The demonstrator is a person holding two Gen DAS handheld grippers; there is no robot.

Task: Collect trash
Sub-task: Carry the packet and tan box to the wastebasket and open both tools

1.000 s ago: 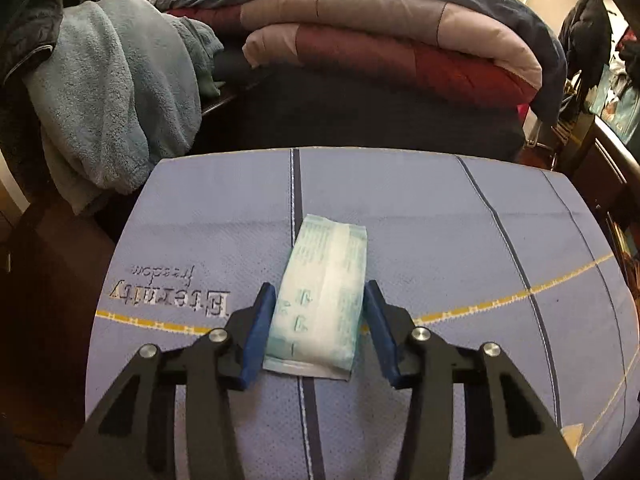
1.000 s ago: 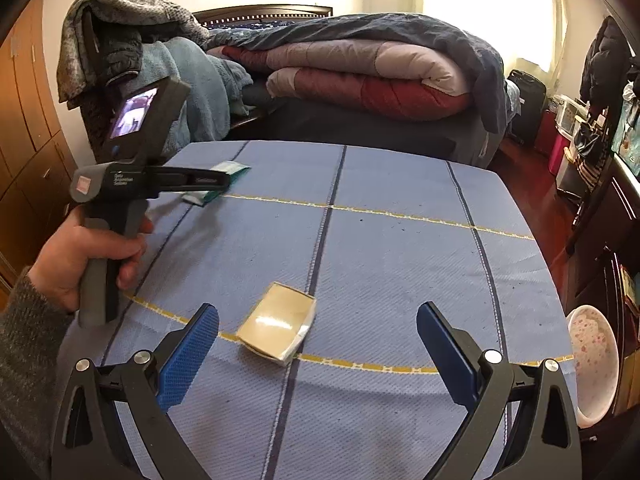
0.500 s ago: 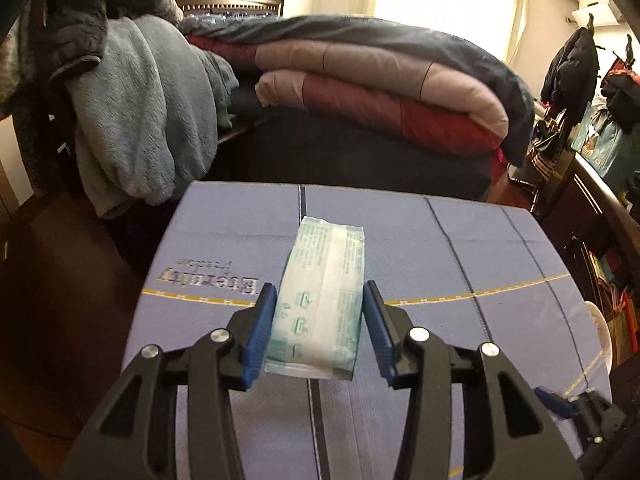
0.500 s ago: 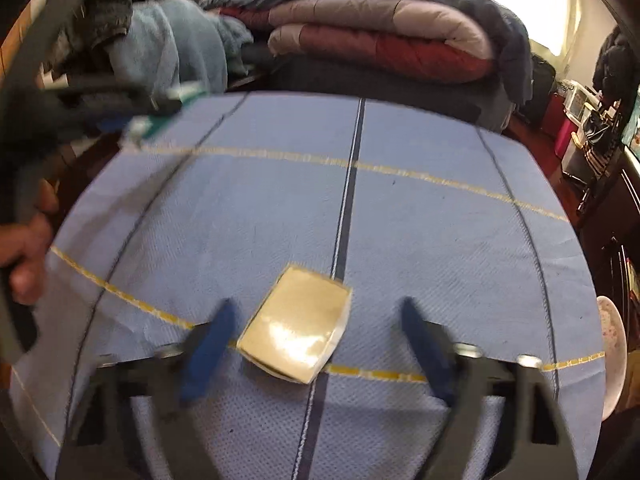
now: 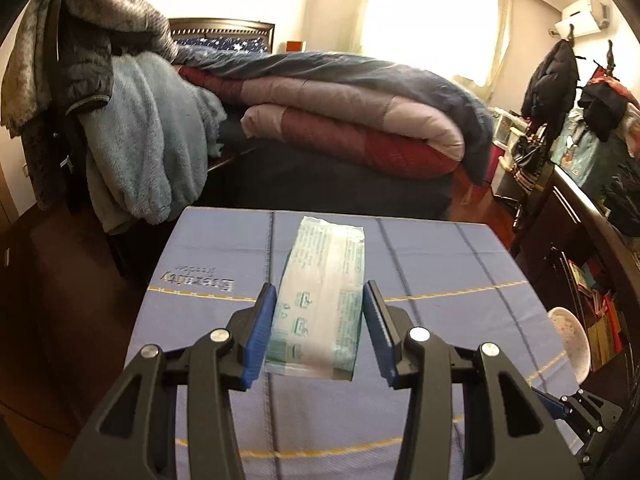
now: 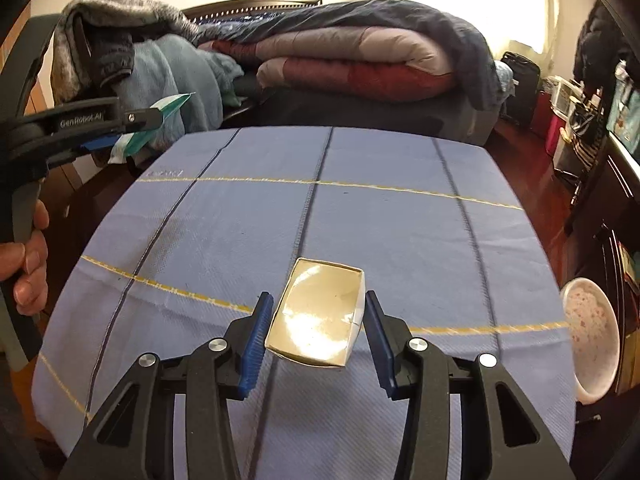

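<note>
A tissue packet (image 5: 320, 300) was held clamped in the left claw (image 5: 318, 334), lifted clear of the table (image 6: 400, 220). The right claw (image 6: 316, 336) was set around a shiny small box (image 6: 320, 316) on the cloth; full contact could not be told. Closing and lifting was judged next. A bowl (image 6: 592, 332) stood beside the table's right edge; nothing obstructed.

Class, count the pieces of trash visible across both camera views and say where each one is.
2. The white-and-teal plastic packet is gripped in the left tool, above the table; the shiny gold-faced cardboard box sits between the right tool's fingers.
</note>
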